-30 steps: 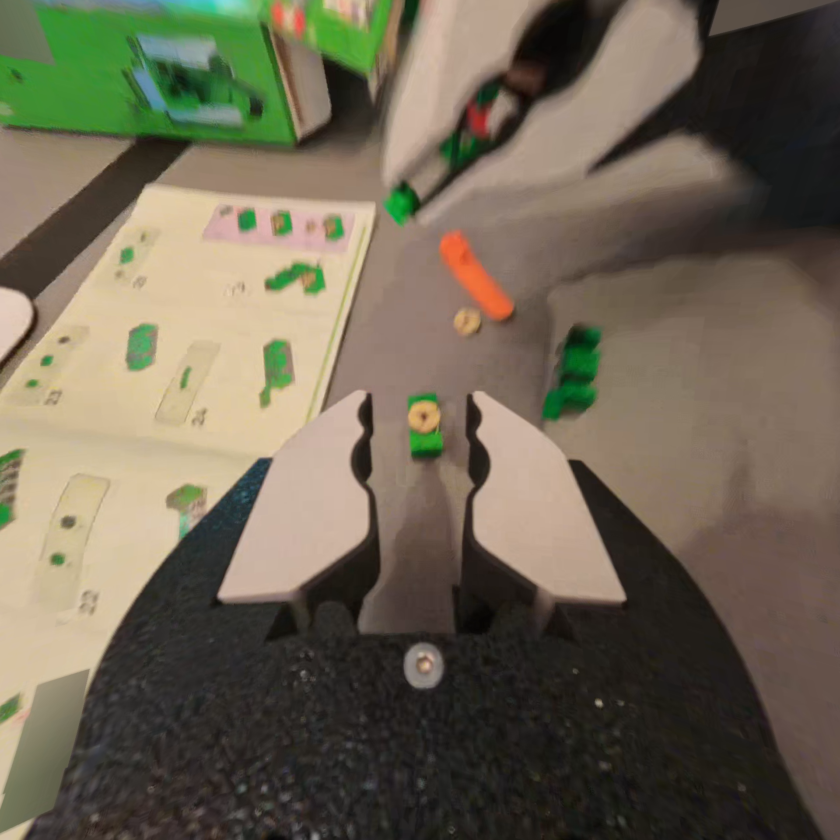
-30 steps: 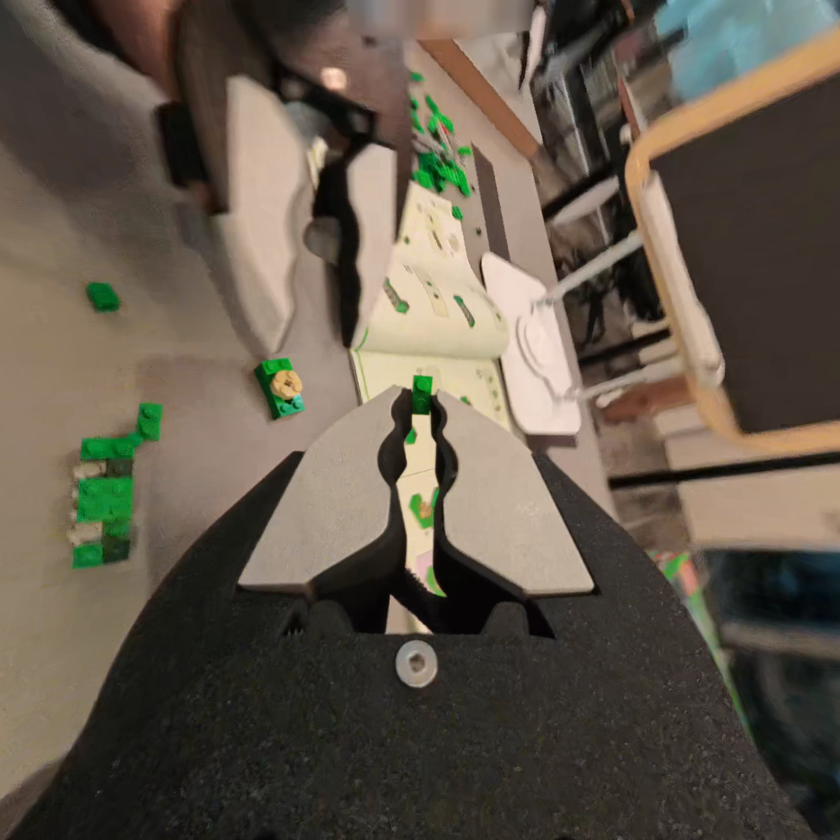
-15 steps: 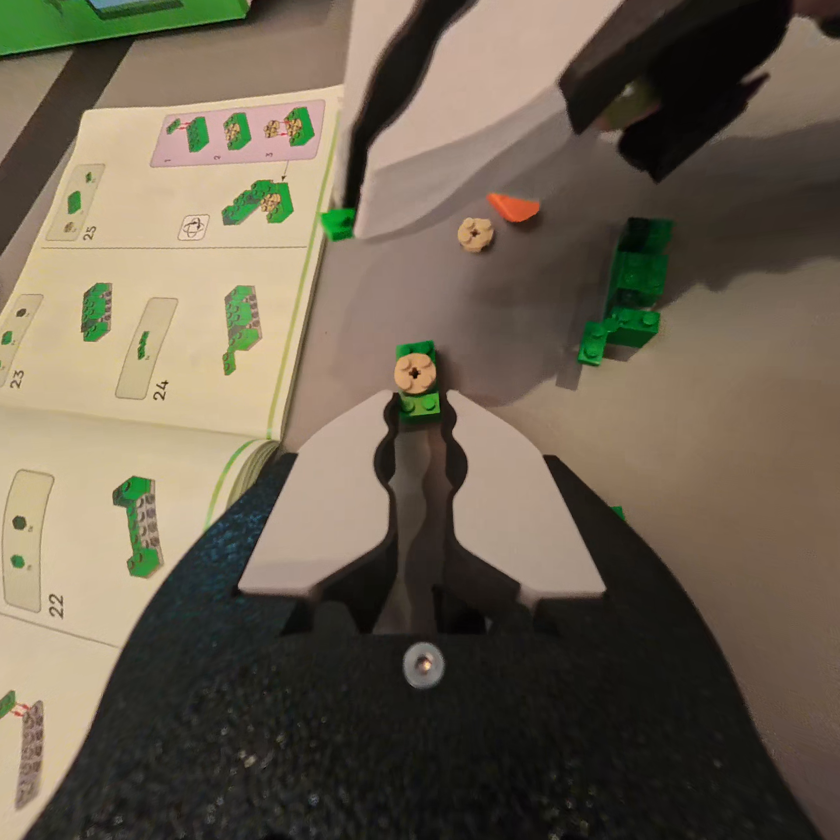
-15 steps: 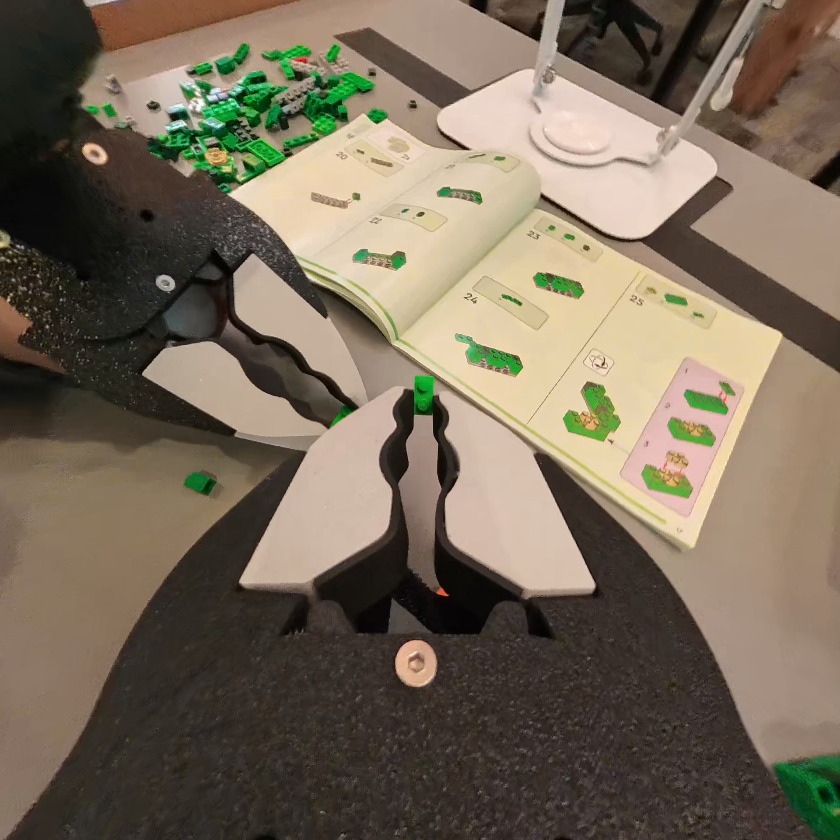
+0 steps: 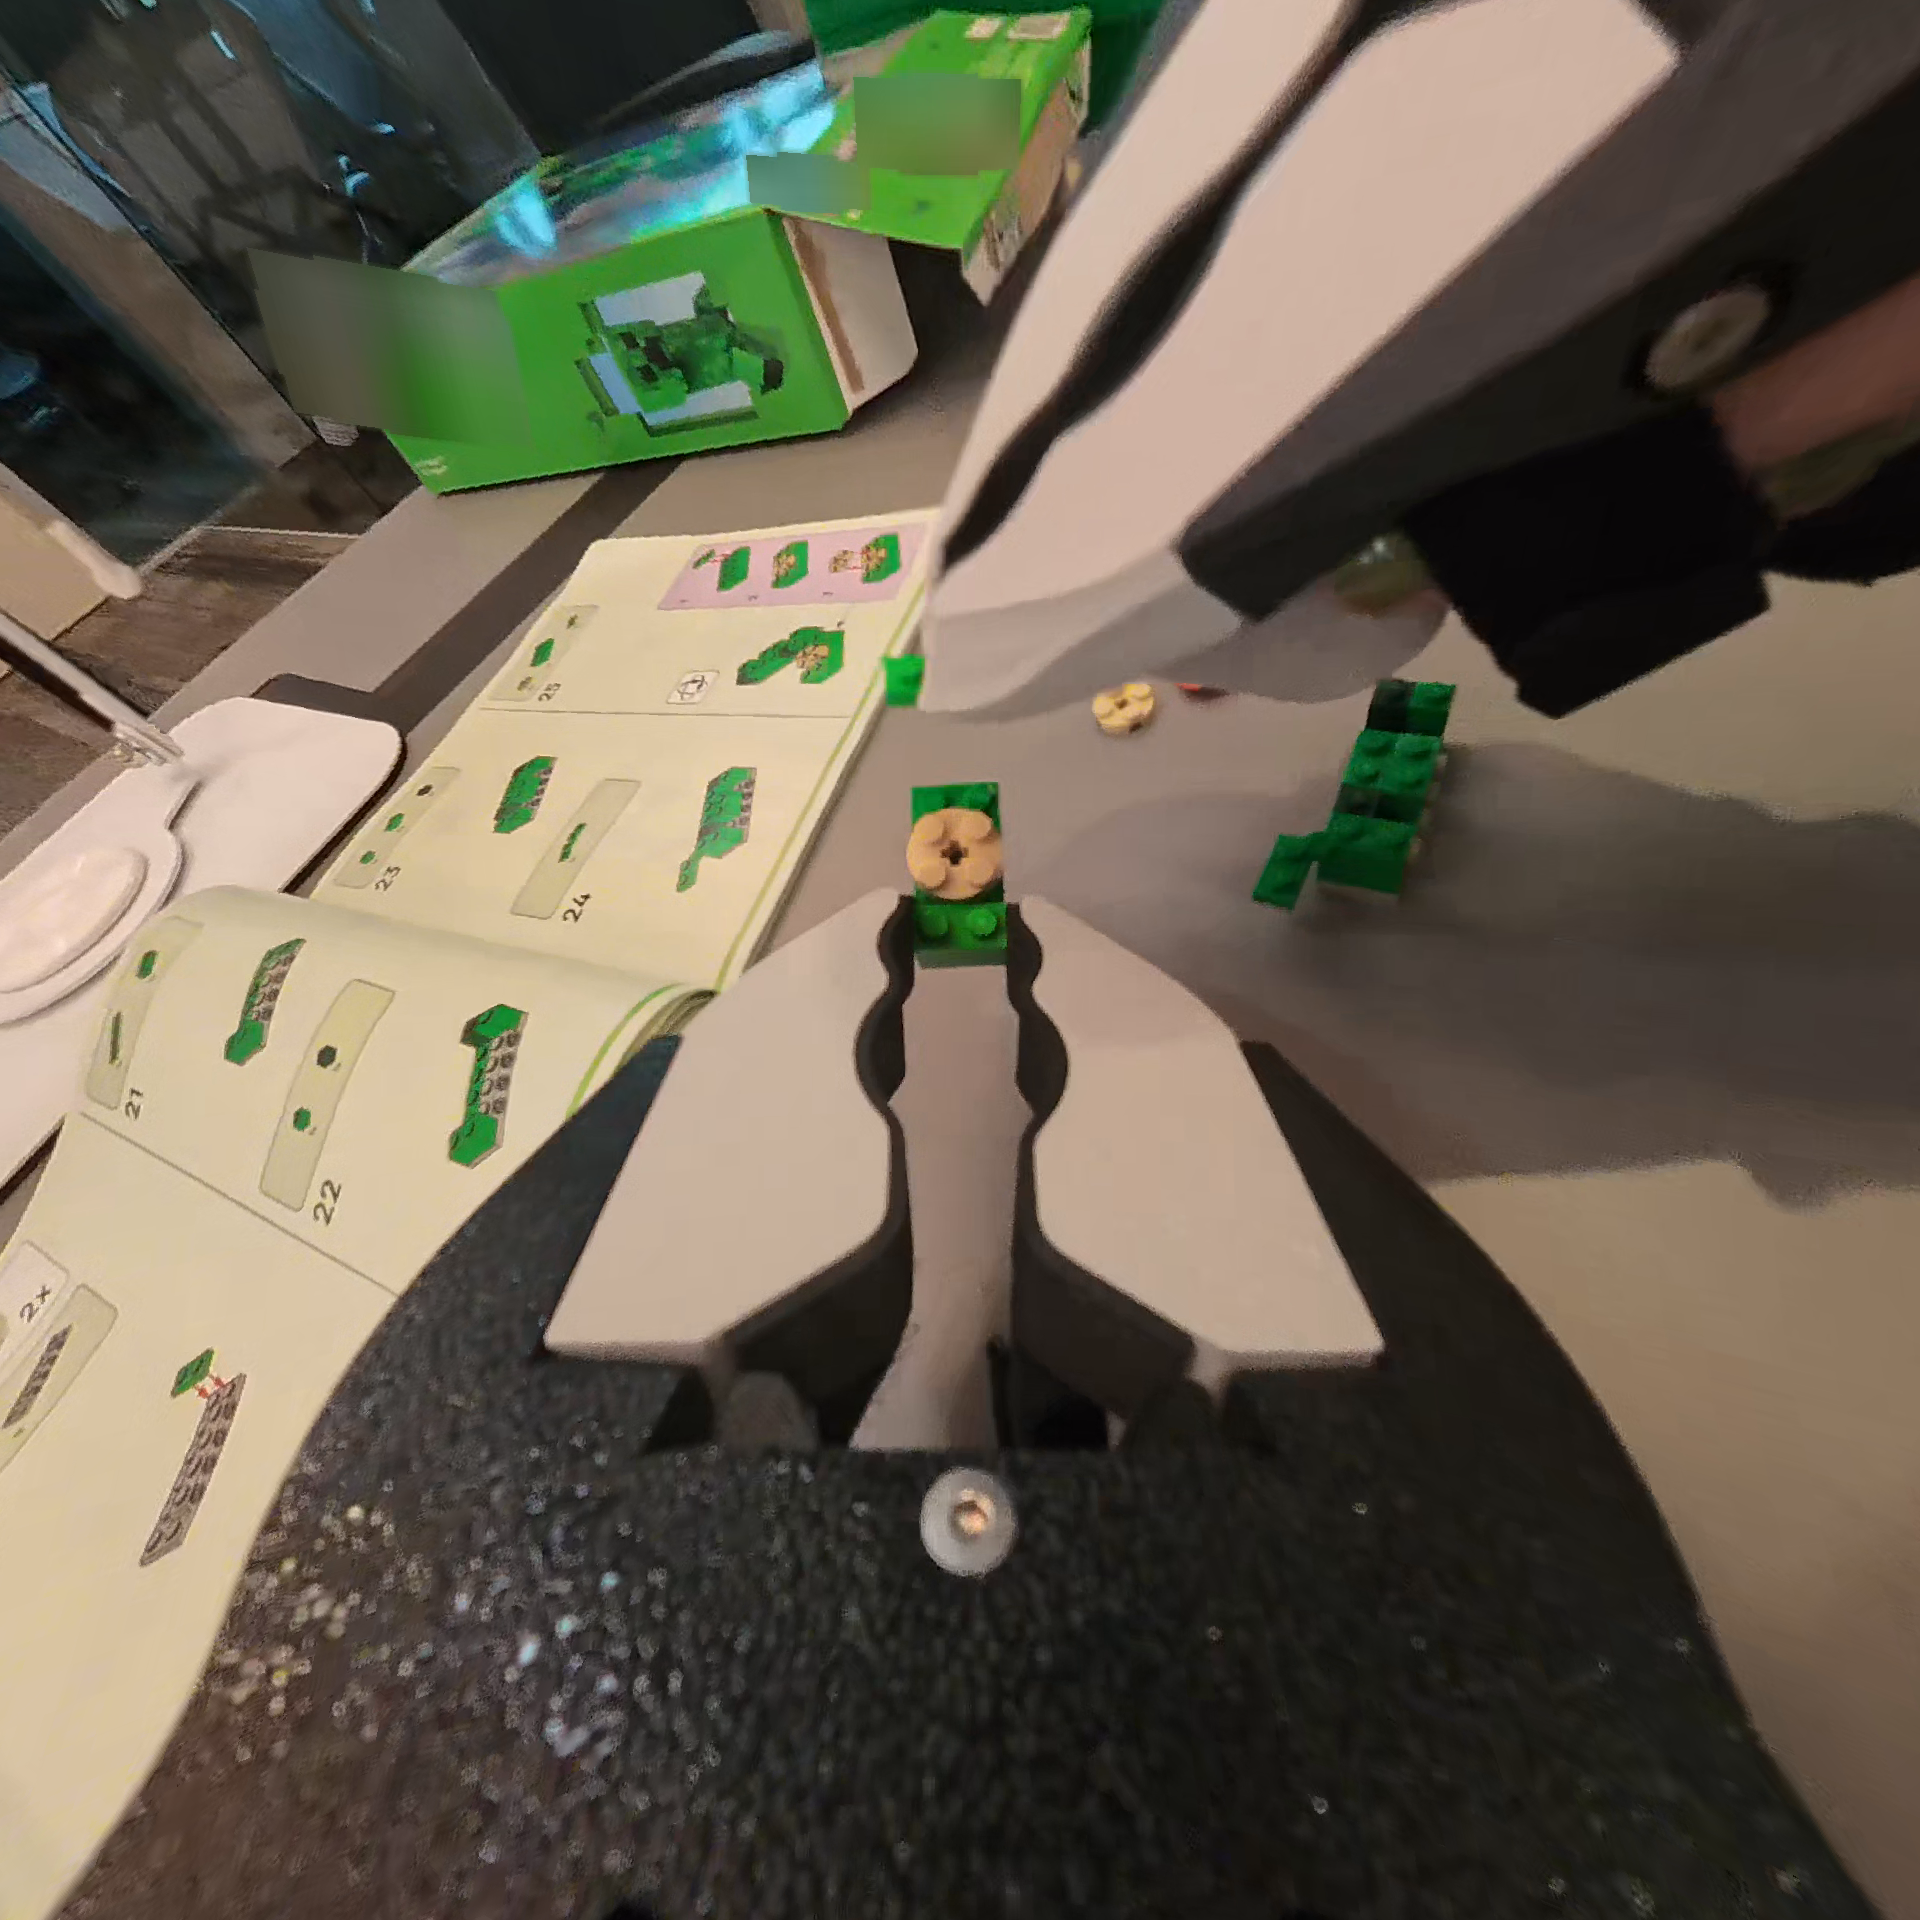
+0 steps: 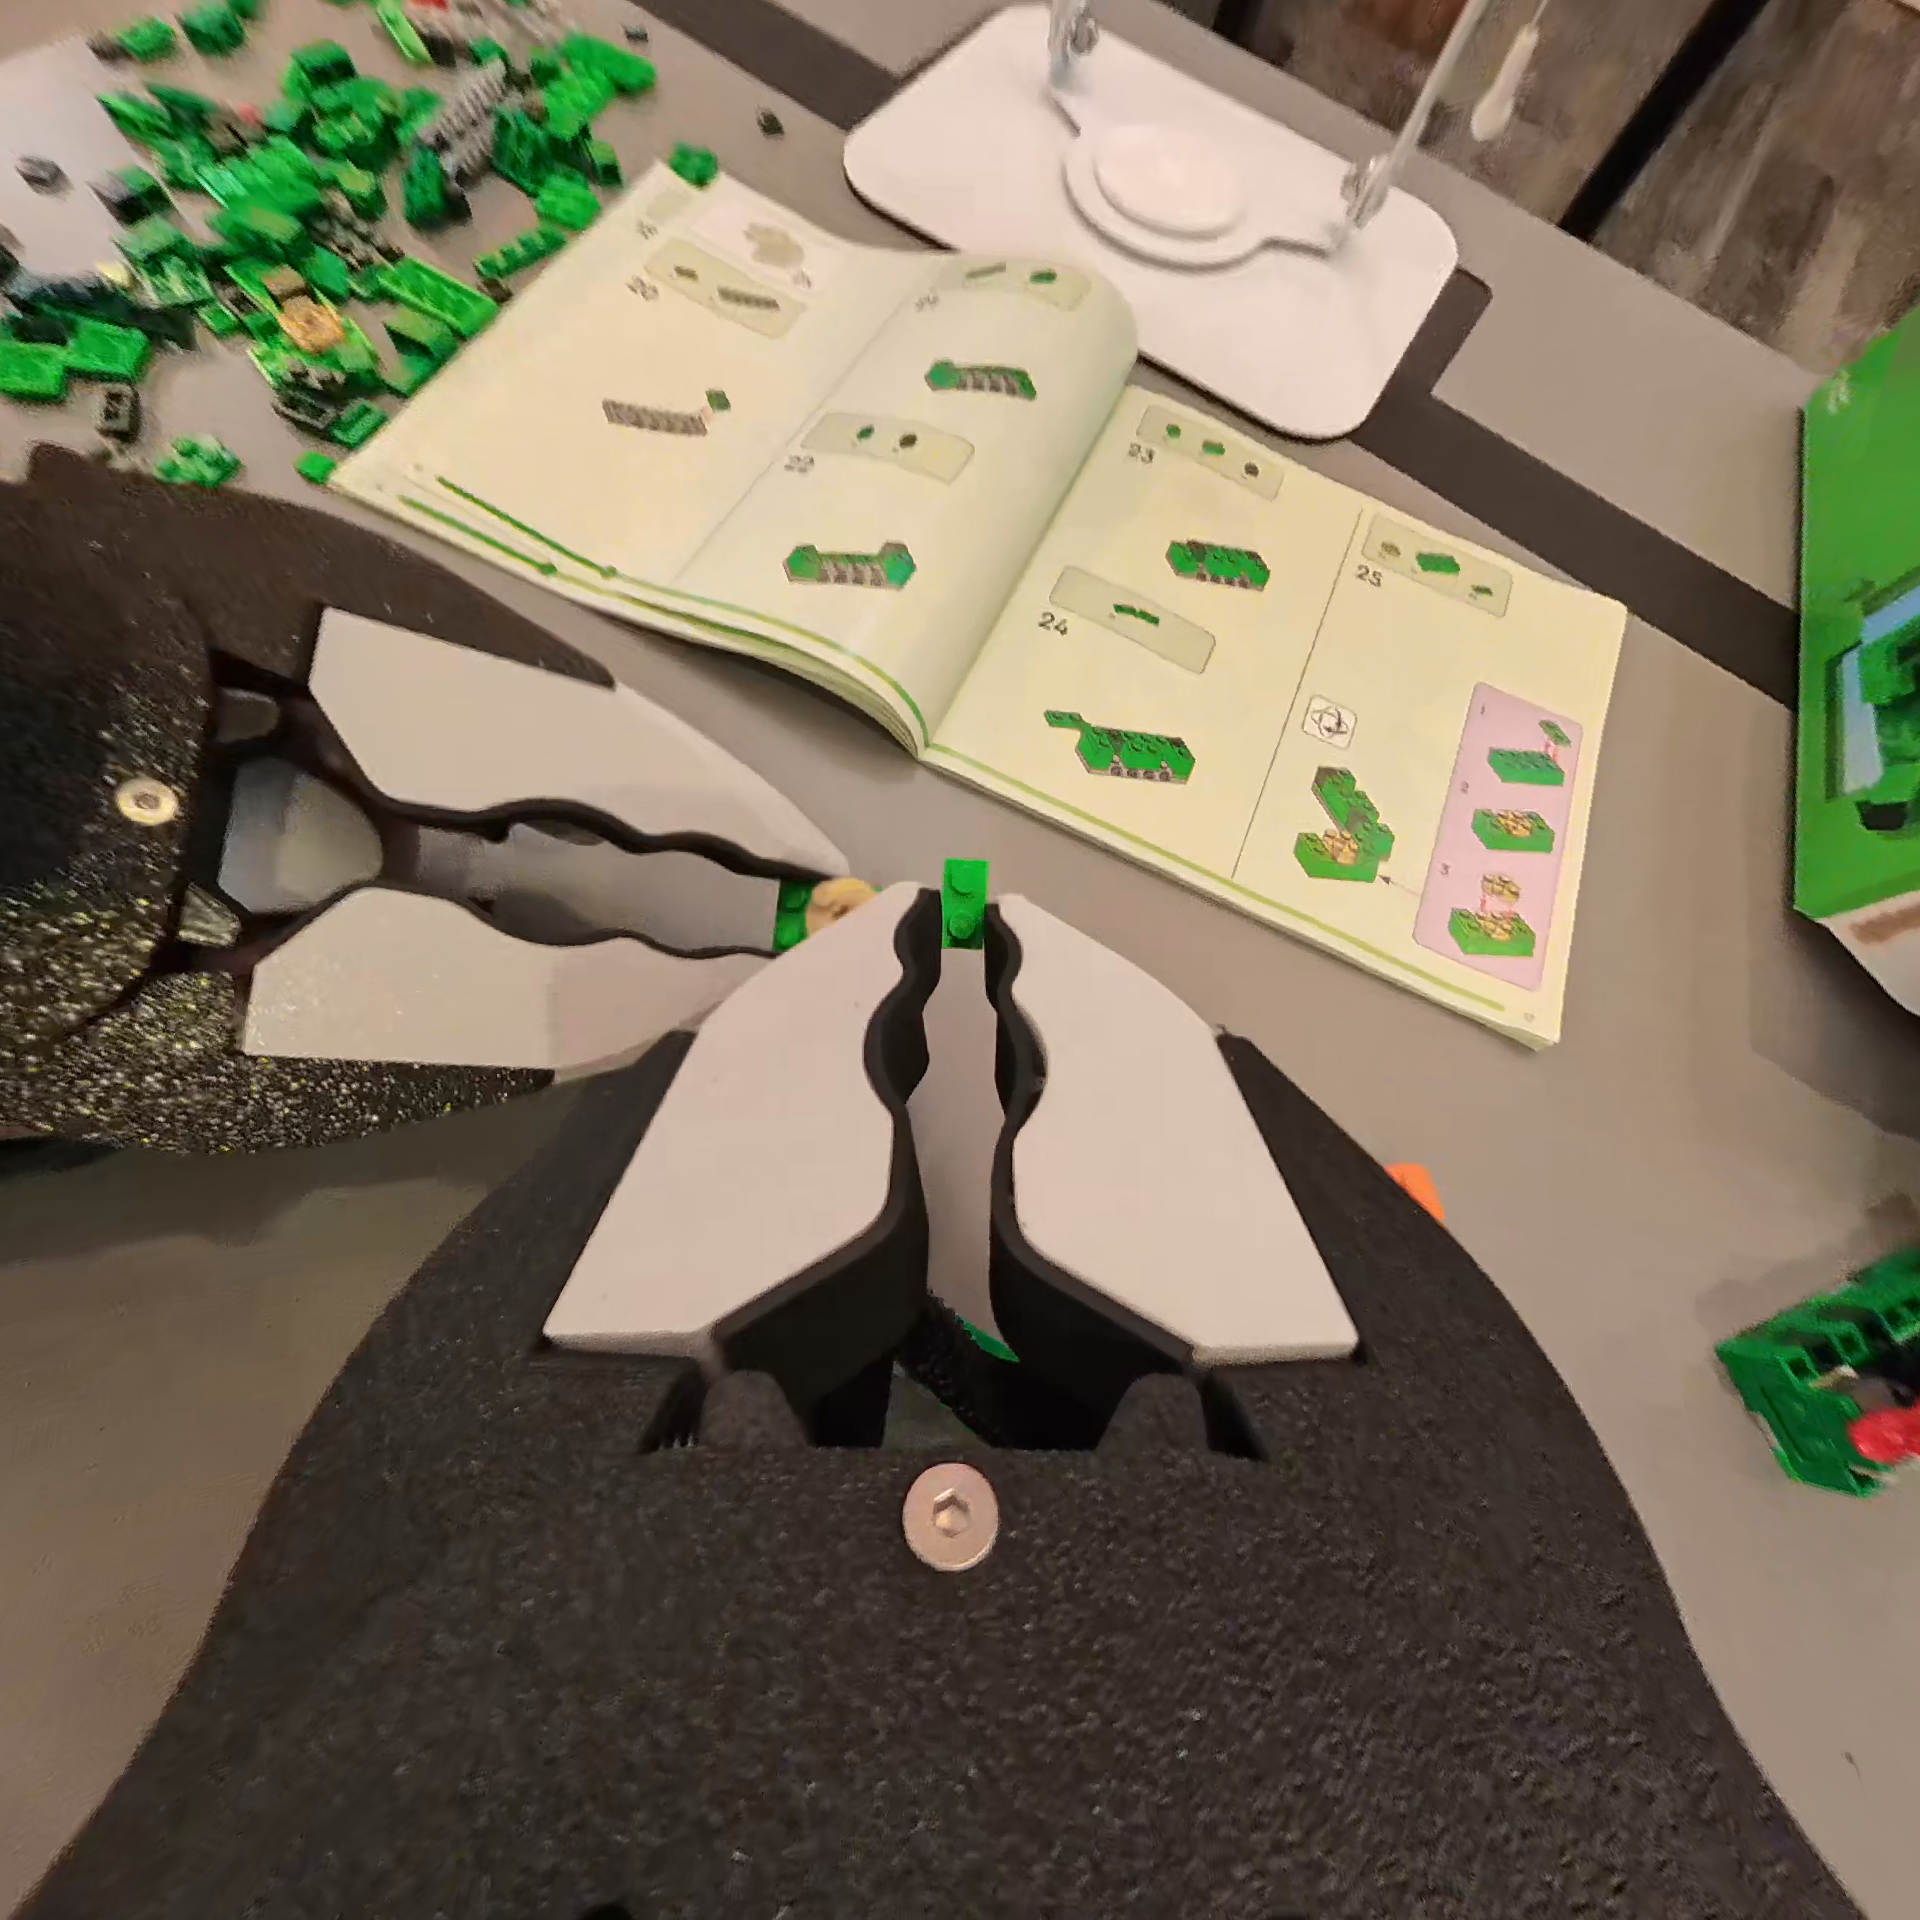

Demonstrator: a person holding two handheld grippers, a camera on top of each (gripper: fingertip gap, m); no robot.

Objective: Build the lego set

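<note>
Pinching a green plate [image 6: 962,902], the right tool [image 6: 962,920] nearly touches the left tool [image 6: 821,909].

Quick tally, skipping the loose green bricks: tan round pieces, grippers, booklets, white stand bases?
Tan round pieces: 2, one on the green plate and one loose
Grippers: 2, the left gripper on that plate and the right gripper on a small green piece
Instruction booklet: 1
White stand base: 1
Total: 6

Grey table [image 6: 1558,1091], white lamp base [image 6: 1247,281], wood floor [image 6: 1766,156].
</note>
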